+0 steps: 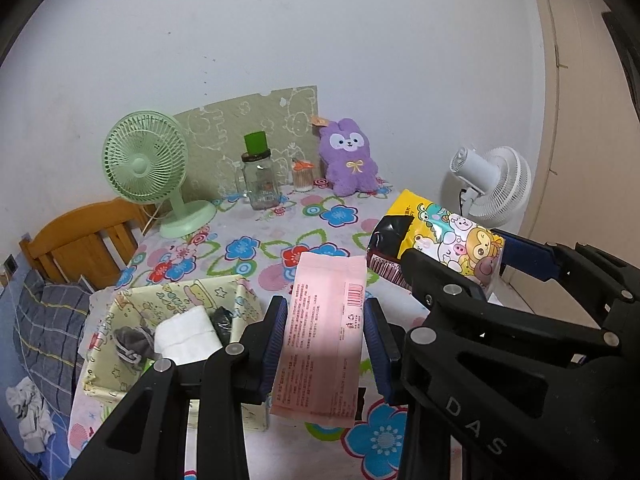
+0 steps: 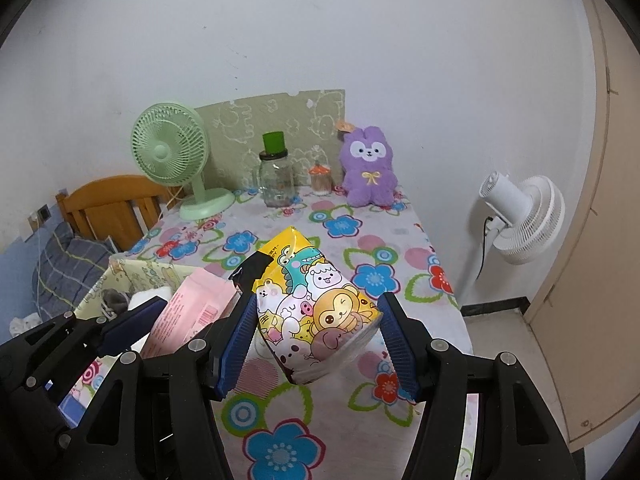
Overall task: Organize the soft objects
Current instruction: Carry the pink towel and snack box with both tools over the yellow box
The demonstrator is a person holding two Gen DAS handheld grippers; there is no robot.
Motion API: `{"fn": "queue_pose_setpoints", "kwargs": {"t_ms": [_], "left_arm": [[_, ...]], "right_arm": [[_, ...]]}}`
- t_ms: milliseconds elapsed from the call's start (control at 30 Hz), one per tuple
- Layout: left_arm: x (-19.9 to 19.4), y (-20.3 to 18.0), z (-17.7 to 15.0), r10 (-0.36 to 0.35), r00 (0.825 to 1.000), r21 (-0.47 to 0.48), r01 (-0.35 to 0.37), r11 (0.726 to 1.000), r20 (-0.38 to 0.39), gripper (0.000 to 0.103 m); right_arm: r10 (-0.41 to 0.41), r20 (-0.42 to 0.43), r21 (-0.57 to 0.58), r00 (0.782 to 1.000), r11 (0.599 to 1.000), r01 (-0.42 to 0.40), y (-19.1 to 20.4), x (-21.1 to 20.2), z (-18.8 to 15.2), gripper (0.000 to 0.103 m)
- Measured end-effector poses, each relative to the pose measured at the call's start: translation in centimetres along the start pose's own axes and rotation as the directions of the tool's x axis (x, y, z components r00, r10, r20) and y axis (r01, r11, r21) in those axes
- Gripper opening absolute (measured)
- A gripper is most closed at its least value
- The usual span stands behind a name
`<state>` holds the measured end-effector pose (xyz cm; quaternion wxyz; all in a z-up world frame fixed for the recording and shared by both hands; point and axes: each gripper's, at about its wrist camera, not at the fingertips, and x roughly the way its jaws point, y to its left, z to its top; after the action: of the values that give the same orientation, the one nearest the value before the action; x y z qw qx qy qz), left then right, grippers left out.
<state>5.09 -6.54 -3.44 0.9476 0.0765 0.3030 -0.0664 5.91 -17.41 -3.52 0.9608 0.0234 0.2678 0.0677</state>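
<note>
My left gripper (image 1: 324, 344) is shut on a pink tissue pack (image 1: 324, 332) and holds it above the flowered table, just right of a yellow-green fabric box (image 1: 120, 320). The box holds a white folded cloth (image 1: 186, 336) and dark socks (image 1: 132, 346). My right gripper (image 2: 318, 340) is shut on a yellow cartoon tissue pack (image 2: 316, 312) and holds it above the table. That pack also shows in the left wrist view (image 1: 440, 240), to the right of the pink pack. The pink pack shows in the right wrist view (image 2: 192, 308), to the left.
A purple plush rabbit (image 1: 352, 160), a glass jar with a green cap (image 1: 260, 180), a small swab jar (image 1: 302, 176) and a green desk fan (image 1: 148, 164) stand at the table's far edge. A white floor fan (image 2: 524, 216) stands right of the table. A wooden bed headboard (image 1: 80, 240) is on the left.
</note>
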Motion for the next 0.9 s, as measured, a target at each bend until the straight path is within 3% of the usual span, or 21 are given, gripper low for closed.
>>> {"fn": "queue_pose_setpoints", "kwargs": {"t_ms": [900], "left_arm": [[0.3, 9.0, -0.2, 0.072, 0.997, -0.054, -0.072, 0.996, 0.003, 0.039]], "right_arm": [[0.078, 0.008, -0.055, 0.997, 0.995, -0.077, 8.6, 2.6, 2.1, 0.065]]}}
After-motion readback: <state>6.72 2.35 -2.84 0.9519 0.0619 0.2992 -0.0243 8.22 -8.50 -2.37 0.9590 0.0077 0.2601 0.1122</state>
